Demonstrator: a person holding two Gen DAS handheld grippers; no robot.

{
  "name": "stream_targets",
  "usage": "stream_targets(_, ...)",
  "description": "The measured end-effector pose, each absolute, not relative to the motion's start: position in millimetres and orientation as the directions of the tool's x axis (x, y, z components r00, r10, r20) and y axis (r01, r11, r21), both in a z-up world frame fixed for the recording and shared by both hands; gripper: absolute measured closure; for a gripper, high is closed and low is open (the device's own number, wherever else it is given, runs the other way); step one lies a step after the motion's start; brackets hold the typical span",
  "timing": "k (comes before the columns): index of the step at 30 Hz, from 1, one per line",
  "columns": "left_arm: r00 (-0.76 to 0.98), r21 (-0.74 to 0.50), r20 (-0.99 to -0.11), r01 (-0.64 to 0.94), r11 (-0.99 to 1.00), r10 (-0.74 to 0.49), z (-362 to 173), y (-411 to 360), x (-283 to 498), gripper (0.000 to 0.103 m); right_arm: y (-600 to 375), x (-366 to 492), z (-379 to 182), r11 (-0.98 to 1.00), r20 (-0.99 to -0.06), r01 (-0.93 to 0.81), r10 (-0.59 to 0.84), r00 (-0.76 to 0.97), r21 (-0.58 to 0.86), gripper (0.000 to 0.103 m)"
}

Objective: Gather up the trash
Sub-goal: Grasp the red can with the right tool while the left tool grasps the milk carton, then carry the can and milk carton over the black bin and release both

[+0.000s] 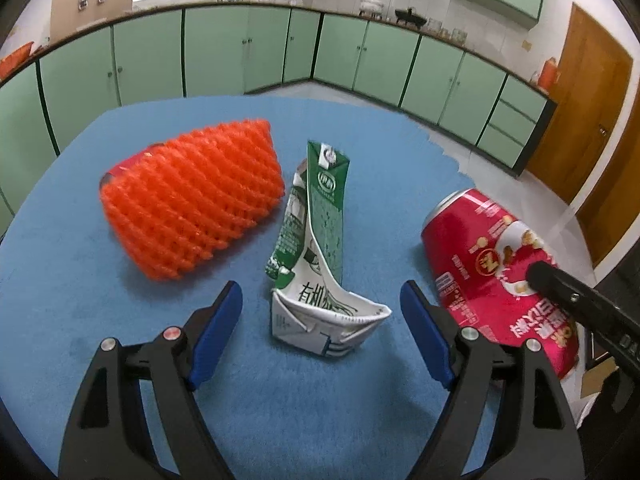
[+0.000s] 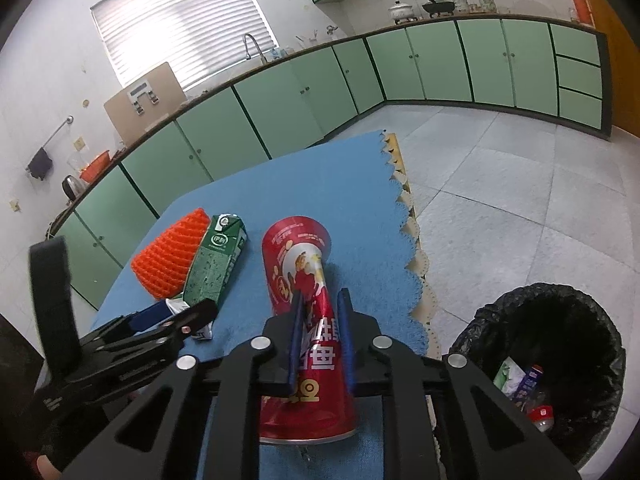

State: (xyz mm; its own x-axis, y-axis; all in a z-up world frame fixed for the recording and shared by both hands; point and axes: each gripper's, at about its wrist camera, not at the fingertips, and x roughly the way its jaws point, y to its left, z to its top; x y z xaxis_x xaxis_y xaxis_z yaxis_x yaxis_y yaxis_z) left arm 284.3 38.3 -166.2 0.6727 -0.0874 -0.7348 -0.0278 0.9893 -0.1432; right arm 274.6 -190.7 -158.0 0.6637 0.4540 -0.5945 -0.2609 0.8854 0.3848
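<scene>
R tool (image 2: 320,312) clenched on crushed red can (image 2: 304,276), pads pinching its dented middle; can on blue surface (image 2: 360,208) nr the scalloped edge. L tool (image 1: 320,300) released, jaws wide, flattened green/white carton (image 1: 320,248) lying between the tips w/o contact. Orange foam net (image 1: 192,196) just left of carton. Black-lined bin (image 2: 536,360) on floor right of surface, w/ some trash inside.

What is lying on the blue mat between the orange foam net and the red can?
The crushed green-and-white milk carton lies between the orange foam net and the red can; the left wrist view shows it best.
</scene>
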Motion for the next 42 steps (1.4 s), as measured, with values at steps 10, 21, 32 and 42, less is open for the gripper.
stream_targets(10, 0.657, -0.225, -0.741, -0.047, 0.973, -0.139, -170, 48, 282, 0.054, -187, 274, -159, 0.882, -0.603, -0.285, 0.466, 0.647, 0.375, 0.086)
stream_targets(21, 0.642, -0.246, -0.747, -0.029, 0.969, -0.170, -172, 56, 270, 0.050, -167, 276, -164, 0.886, -0.647, -0.313, 0.463, 0.606, 0.342, 0.076)
stream_targets(32, 0.663, -0.258, -0.728, -0.029, 0.966, -0.175, -164, 57, 264, 0.054, -159, 266, -150, 0.889, -0.647, -0.359, 0.455, 0.612, 0.285, 0.085)
stream_targets(42, 0.689, -0.269, -0.694, 0.024, 0.963, -0.210, -138, 41, 245, 0.055, -179, 247, -126, 0.898, -0.614, -0.354, 0.438, 0.657, 0.262, 0.090)
